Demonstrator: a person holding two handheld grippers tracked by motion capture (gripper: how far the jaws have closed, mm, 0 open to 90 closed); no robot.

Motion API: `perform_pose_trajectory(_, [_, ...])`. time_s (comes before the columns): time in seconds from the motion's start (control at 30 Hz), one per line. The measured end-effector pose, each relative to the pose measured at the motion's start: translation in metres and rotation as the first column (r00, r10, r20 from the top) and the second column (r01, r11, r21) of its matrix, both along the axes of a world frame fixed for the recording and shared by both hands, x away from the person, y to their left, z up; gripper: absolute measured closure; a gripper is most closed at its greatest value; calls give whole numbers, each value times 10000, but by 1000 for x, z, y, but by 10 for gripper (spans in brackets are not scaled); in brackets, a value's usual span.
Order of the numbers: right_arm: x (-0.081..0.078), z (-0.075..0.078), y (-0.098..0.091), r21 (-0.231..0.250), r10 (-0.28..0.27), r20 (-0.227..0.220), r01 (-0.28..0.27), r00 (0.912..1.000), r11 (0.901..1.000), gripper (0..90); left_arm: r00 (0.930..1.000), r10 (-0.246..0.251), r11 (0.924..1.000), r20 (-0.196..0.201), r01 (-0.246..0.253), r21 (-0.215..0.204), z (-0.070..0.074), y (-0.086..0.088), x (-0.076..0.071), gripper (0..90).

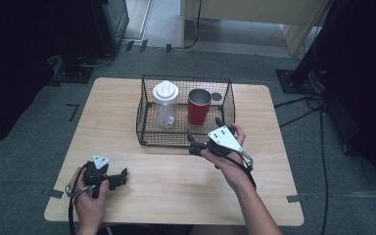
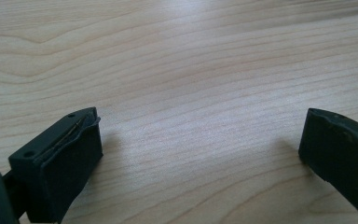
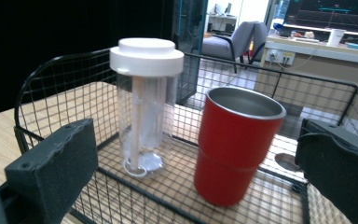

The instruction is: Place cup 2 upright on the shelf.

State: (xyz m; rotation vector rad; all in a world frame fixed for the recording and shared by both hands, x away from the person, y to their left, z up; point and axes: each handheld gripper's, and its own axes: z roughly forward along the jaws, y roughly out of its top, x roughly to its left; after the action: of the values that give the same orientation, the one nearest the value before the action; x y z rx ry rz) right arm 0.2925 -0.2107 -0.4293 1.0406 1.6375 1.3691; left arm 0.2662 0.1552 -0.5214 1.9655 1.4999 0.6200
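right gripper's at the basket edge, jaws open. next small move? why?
Probably ease the right gripper forward and up over the wire basket's near rim toward the red cup. Its jaws stand wide apart and hold nothing, the cup stands upright almost straight ahead in the right gripper view, with the clear bottle beside it. The left gripper sits open over bare table, so it can wait.

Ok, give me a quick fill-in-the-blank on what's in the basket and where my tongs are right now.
1. The red cup stands upright inside the wire ____.
2. The clear bottle beside it is capped with a ____ lid.
3. The left tongs rest over bare table with jaws ____.
4. The right tongs, held at the basket's near wall, point toward the ____ cup.

Missing words: basket; white; open; red
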Motion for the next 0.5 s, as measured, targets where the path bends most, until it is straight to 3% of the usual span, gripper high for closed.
perform_pose_trajectory(0.5, [-23,-27,-45,45,-697,-347,699,9970,9975,0,10000,-5,10000,3,5,0,0,0,0,0])
